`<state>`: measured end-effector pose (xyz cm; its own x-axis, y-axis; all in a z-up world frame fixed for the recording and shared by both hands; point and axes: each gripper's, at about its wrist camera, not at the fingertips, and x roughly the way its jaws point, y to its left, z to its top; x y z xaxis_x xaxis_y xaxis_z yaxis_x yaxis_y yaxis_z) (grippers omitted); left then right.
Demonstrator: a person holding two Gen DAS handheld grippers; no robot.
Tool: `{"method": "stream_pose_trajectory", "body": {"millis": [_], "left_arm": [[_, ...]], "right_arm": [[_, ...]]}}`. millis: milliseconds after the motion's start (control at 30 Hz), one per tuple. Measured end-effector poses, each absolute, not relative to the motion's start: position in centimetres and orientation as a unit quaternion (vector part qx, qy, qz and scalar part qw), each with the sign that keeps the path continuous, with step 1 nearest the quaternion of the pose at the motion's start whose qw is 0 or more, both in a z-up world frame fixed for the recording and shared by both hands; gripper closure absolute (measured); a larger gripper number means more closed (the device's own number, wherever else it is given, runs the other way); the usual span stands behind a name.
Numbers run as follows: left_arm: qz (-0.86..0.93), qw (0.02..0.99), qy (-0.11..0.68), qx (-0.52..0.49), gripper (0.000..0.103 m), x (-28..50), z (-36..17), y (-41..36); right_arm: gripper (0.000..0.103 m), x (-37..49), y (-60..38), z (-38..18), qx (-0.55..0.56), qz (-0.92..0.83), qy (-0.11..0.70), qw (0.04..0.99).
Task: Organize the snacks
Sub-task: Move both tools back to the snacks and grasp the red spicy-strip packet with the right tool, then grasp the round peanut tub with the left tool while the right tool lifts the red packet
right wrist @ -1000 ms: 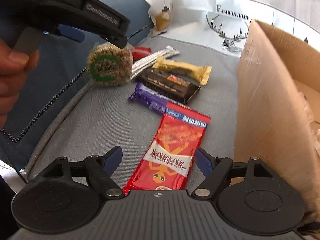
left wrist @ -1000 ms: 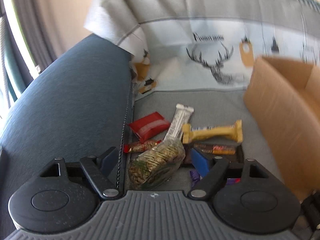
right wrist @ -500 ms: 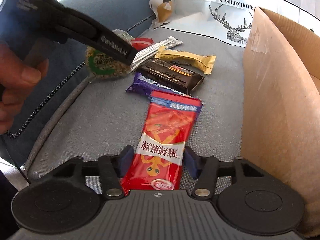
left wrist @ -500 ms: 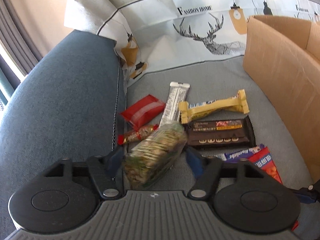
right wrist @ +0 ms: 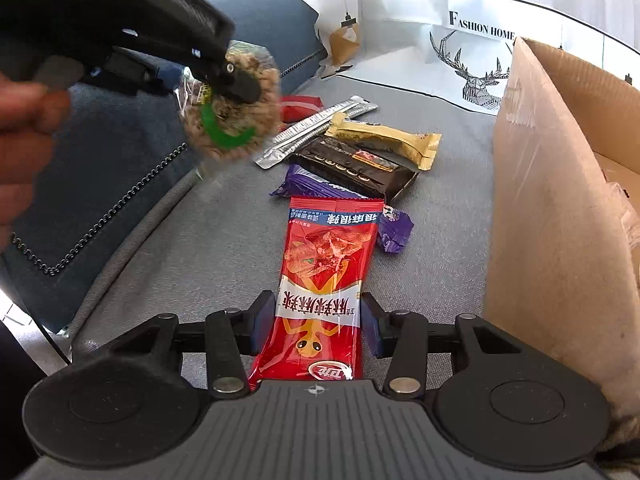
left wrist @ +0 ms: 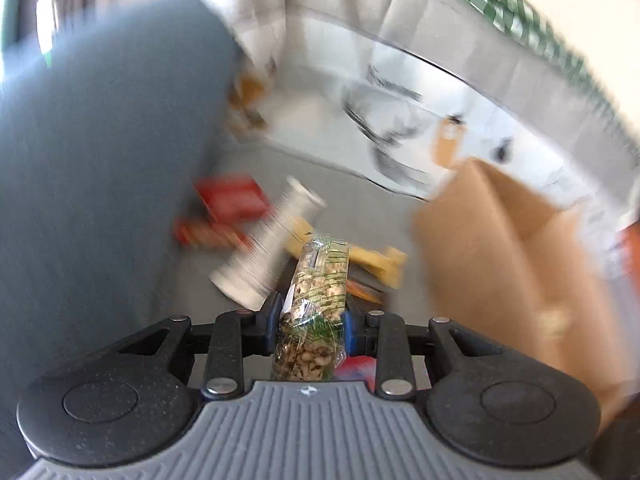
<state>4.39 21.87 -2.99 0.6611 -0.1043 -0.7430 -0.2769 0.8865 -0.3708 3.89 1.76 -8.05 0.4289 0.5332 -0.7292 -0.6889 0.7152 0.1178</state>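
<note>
- My left gripper has just been closing, and its fingers now pinch the clear nut bag on both sides; a second ago they stood wide around it.
- The nut bag has left the sofa seat: from the right wrist it hangs in the air under my left gripper, above the seat's left edge. A second ago it lay by the other snacks.
- The left wrist view has gone blurred and tilted since the last frame.
- My right gripper has also just been closing. Its fingers stand just beside the edges of the red pack, which lies flat between them; I cannot tell whether they press on it.
- The silver bar, gold bar, black bar and purple pack lie where they were, left of the box.
</note>
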Motion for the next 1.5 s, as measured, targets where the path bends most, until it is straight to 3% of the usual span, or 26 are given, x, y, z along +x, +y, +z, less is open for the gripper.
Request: {"method": "stream_pose_trajectory", "body": {"millis": [67,167,267,367,500,667,733,1167,1333,1500], "left_arm": [[0.03,0.861,0.441,-0.252,0.069,4.5,-4.0,22.0],[0.064,0.856,0.472,-0.202,0.068,4.7,-4.6,21.4],[0.095,0.86,0.465,-0.189,0.049,4.3,-4.3,21.7],[0.096,0.862,0.466,-0.176,0.042,4.3,-4.3,21.4],[0.089,0.854,0.5,-0.114,0.022,4.6,-5.1,20.3],[0.088,0.828,0.552,-0.053,0.017,5.3,-7.0,18.8],[0.08,0.825,0.556,-0.057,0.011,5.2,-7.3,18.8],[0.065,0.807,0.587,-0.019,0.005,5.5,-8.6,17.4],[0.065,0.805,0.589,-0.006,0.014,5.8,-9.0,17.3],[0.063,0.817,0.574,-0.006,0.016,5.9,-8.4,17.5]], "right_arm": [[0.055,3.8,1.7,-8.1,-0.1,0.364,0.394,0.838],[0.055,3.7,1.6,-8.2,-0.1,0.364,0.401,0.835],[0.053,3.8,1.6,-8.4,-0.1,0.367,0.417,0.825],[0.051,3.8,1.6,-8.5,-0.1,0.369,0.419,0.823],[0.048,3.8,1.8,-8.8,-0.103,0.369,0.423,0.821],[0.046,4.0,1.9,-8.8,-0.109,0.371,0.423,0.82],[0.046,4.0,2.0,-8.8,-0.109,0.371,0.423,0.819],[0.044,3.9,2.2,-8.9,-0.122,0.369,0.418,0.821],[0.051,3.8,2.1,-8.9,-0.13,0.366,0.41,0.825],[0.054,3.7,1.9,-8.7,-0.127,0.367,0.4,0.83]]}}
